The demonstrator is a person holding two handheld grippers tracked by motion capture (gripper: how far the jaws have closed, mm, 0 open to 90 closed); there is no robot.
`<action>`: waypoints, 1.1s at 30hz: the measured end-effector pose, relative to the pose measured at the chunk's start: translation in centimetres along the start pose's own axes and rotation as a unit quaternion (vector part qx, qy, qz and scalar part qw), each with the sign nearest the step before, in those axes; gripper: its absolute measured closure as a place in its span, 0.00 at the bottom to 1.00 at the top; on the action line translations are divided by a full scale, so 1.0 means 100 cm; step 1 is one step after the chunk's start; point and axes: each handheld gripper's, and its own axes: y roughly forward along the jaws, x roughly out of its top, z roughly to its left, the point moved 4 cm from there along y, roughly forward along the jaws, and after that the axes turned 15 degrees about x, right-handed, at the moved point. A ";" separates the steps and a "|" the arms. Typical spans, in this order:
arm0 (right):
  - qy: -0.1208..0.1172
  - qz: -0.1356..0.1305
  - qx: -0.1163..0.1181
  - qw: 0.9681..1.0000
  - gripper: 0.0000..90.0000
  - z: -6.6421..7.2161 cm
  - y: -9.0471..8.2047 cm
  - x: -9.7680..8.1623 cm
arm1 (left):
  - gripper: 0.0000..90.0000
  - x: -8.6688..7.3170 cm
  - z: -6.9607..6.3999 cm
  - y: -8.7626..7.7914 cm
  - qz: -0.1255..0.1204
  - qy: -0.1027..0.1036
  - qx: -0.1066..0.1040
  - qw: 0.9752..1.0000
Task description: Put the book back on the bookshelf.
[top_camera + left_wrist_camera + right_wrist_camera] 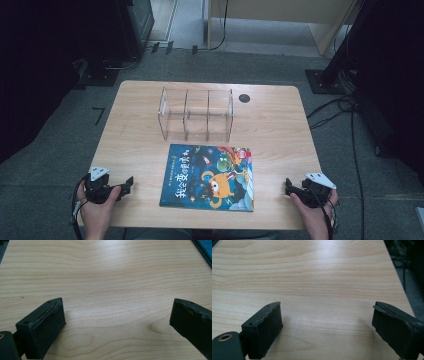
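Note:
A picture book (209, 177) with a dark blue cover and an orange cartoon creature lies flat near the front middle of the wooden table (135, 145). Behind it stands a clear acrylic rack (196, 114) with three slots, nothing in them. My left gripper (126, 186) rests at the front left of the table, open, with bare wood between its jaws (117, 312). A corner of the book (203, 248) shows at the top right of the left gripper view. My right gripper (287, 187) sits at the front right, open over bare wood (327, 315).
A round black cable hole (244, 98) is at the table's back right. The table's right edge (402, 287) runs close to my right gripper, with grey floor and cables (340, 107) beyond. Dark stands flank the table on both sides.

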 end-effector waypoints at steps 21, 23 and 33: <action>0.018 -0.044 0.110 0.993 0.33 0.073 0.009 0.014 | 0.00 0.012 -0.073 -0.003 -0.010 0.009 -0.101 0.995; 0.014 -0.045 0.118 0.992 0.35 0.081 0.011 0.014 | 0.00 0.011 -0.080 -0.003 -0.007 0.015 -0.108 0.994; 0.001 -0.048 0.164 0.985 0.57 0.107 0.022 0.012 | 0.01 0.010 -0.109 -0.005 0.005 0.022 -0.145 0.989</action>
